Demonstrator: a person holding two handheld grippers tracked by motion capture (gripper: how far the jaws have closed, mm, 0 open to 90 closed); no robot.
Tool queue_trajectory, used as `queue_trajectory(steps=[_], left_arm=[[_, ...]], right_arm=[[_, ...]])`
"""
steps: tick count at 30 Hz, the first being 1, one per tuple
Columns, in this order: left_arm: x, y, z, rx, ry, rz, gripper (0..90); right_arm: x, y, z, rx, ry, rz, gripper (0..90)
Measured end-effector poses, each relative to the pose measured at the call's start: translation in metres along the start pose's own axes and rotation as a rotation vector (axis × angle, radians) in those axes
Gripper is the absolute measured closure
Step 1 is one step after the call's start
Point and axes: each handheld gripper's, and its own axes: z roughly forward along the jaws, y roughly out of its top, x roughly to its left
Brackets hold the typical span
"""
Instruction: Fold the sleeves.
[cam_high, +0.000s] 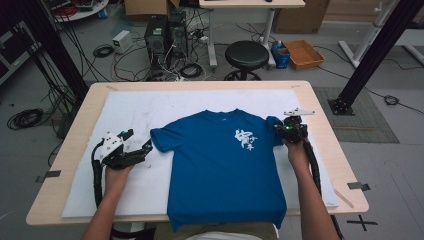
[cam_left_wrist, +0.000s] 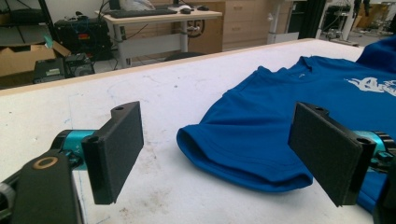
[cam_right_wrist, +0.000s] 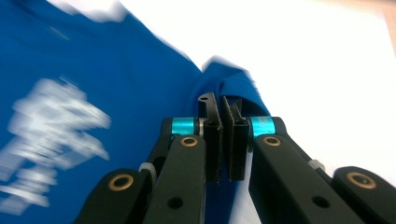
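A blue shirt (cam_high: 225, 165) lies flat, front up, on the white sheet (cam_high: 130, 110) covering the counter (cam_high: 75, 125), its hem hanging over the near edge. Your left hand-held gripper (cam_high: 146, 147) sits just beside the shirt's left sleeve (cam_left_wrist: 243, 149), jaws spread wide, one to each side of the sleeve end, not touching it. Your right hand-held gripper (cam_high: 280, 128) has its jaws pressed together on the right sleeve (cam_right_wrist: 233, 86), with cloth pinched between the pads. That view is blurred.
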Motion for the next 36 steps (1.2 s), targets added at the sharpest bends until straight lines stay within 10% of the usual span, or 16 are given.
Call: queue_trajectory(steps=[9,14,17,21,28,36], left_arm=[[0.000,0.000,0.000,0.001,0.000,0.009,18.2],[-0.001,0.000,0.000,0.001,-0.003,0.009,18.2],[0.000,0.000,0.000,0.002,0.000,0.009,18.2],[0.000,0.000,0.000,0.002,0.001,0.004,18.5],[0.000,0.000,0.000,0.003,0.001,0.004,18.4],[0.000,0.000,0.000,0.002,0.001,0.003,18.5]], right_arm=[[0.059,0.028,0.004,-0.067,0.264,0.035,71.6],[0.040,0.022,-0.004,-0.046,0.076,0.035,70.6],[0.031,0.015,-0.001,0.000,0.042,0.058,70.6],[0.028,0.002,0.010,0.076,0.091,0.021,73.3],[0.064,0.000,0.031,0.141,0.284,-0.108,78.0],[0.068,-0.003,0.023,0.216,0.319,-0.174,88.8]])
